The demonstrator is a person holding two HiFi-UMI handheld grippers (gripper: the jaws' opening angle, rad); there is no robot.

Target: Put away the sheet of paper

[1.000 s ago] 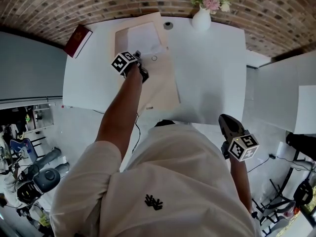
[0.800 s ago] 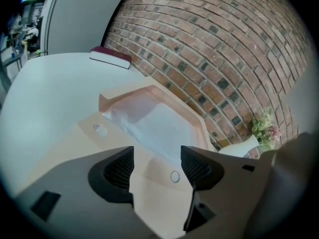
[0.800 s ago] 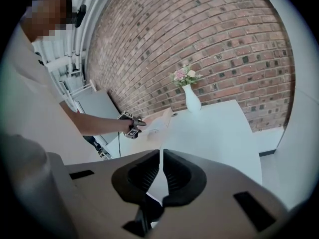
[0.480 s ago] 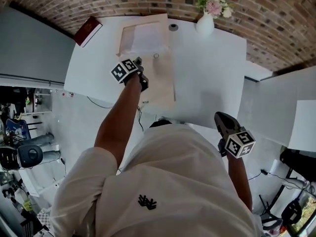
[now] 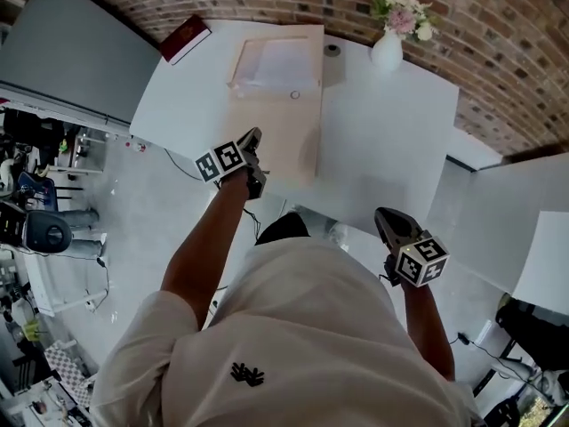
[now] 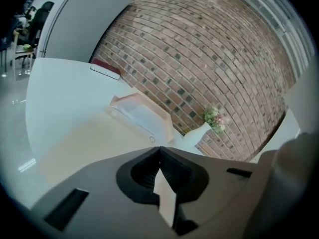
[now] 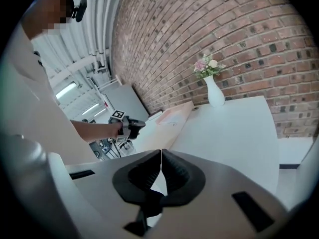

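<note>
While the sheet of paper lies white at the far, open end of the beige folder, I cannot tell whether it is tucked inside or only resting on top. That folder lies lengthwise on the white table, with 1 small round fastener on its face. My left gripper is at the folder's near-left edge with its jaws closed tight. I cannot tell if they pinch the edge. My right gripper hangs off the table's near side, jaws together on nothing. Beyond the folder stand 1 white vase of flowers, 1 small grey round thing beside the sheet, and 1 red book at the far-left corner.
</note>
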